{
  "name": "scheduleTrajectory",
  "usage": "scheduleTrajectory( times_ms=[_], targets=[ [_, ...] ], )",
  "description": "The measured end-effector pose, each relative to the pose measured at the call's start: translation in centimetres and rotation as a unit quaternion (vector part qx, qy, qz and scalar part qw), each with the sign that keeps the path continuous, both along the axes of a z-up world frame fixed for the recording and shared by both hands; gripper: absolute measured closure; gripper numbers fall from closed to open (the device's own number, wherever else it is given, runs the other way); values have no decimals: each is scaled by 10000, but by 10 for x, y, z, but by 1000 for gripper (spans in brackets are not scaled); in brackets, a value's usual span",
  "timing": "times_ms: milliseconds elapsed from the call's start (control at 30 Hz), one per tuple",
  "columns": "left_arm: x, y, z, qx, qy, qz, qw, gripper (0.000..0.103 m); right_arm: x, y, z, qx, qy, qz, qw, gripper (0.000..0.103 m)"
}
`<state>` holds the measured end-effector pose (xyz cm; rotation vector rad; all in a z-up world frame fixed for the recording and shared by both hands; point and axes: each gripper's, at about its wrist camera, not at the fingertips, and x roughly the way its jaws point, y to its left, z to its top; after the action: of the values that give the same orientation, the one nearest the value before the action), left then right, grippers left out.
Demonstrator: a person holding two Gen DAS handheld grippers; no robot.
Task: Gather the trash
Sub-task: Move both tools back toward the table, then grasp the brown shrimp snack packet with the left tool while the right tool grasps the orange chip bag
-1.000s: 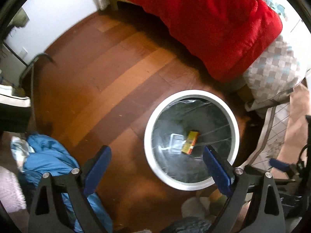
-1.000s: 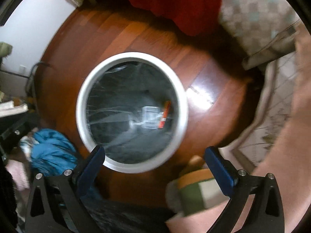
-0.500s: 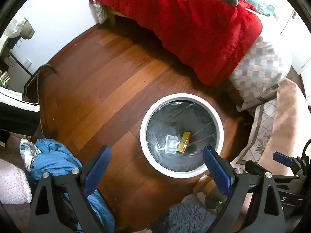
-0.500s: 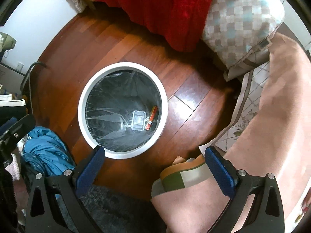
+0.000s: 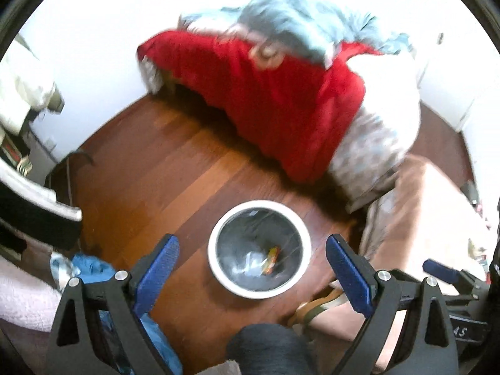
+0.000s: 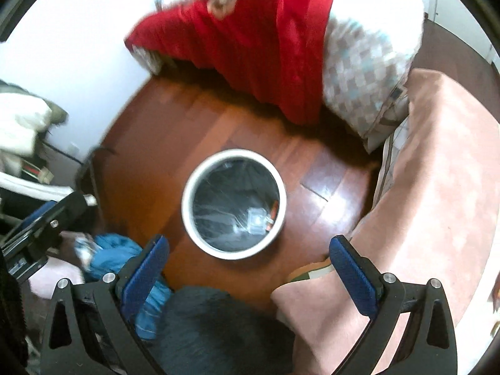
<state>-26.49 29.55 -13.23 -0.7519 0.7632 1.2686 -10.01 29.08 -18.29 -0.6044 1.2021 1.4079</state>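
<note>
On the wooden floor (image 5: pixel 175 168) near the bed's red blanket (image 5: pixel 275 93), the left wrist view, badly blurred, shows the white-rimmed trash bin (image 5: pixel 218 273) holding a clear piece and an orange wrapper (image 5: pixel 272 256), with the left gripper (image 5: pixel 251 268) spread empty above. In the right wrist view the bin (image 6: pixel 200 237), its liner black, stands mid-floor beyond the right gripper (image 6: pixel 247 265), likewise spread and empty; its clear container (image 6: pixel 257 220) shows, the wrapper half hidden by the rim.

both cameras have risen away from the white bin (image 5: pixel 215 268); it now looks smaller and sits lower in the left wrist view (image 6: pixel 187 215); more of the red blanket (image 5: pixel 275 93) and the teal bedding (image 5: pixel 293 25) atop it has come into sight; the frames have turned blurry.
</note>
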Motion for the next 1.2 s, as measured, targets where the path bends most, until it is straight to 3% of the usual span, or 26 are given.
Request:
scheduleTrajectory(
  times_ms=[200,400,600,700,833,967,1067,1100,1200],
  targets=[
    [79,-26,37,335,-199,-697,9968,7,71,-59,59,433,96,-637,9970,0],
    [196,-63,17,-10,-355,-1629,9860,7,190,-137,72,257,-341,-1724,9841,0],
    [331,-113,-33,-734,-426,-2639,9608,7,325,-228,42,-381,-733,-2911,9531,0],
    [397,-141,-65,-1209,-441,-3063,9432,7,382,-270,18,-714,-726,-3394,9351,0],
    [454,-163,-102,-1659,-303,-3379,9260,8,441,-309,-13,-983,-614,-3827,9166,0],
    [495,-185,-135,-1932,-114,-3716,9080,8,482,-326,-42,-1104,-479,-4019,9077,0],
    [510,-194,-147,-1923,-48,-3811,9043,11,499,-326,-60,-1158,-357,-4048,9063,0],
    [513,-195,-150,-1904,-36,-3807,9049,22,504,-326,-65,-1158,-316,-4049,9065,0],
    [520,-197,-154,-1918,2,-3775,9059,37,514,-322,-78,-1149,-226,-4051,9068,0]
  ],
)
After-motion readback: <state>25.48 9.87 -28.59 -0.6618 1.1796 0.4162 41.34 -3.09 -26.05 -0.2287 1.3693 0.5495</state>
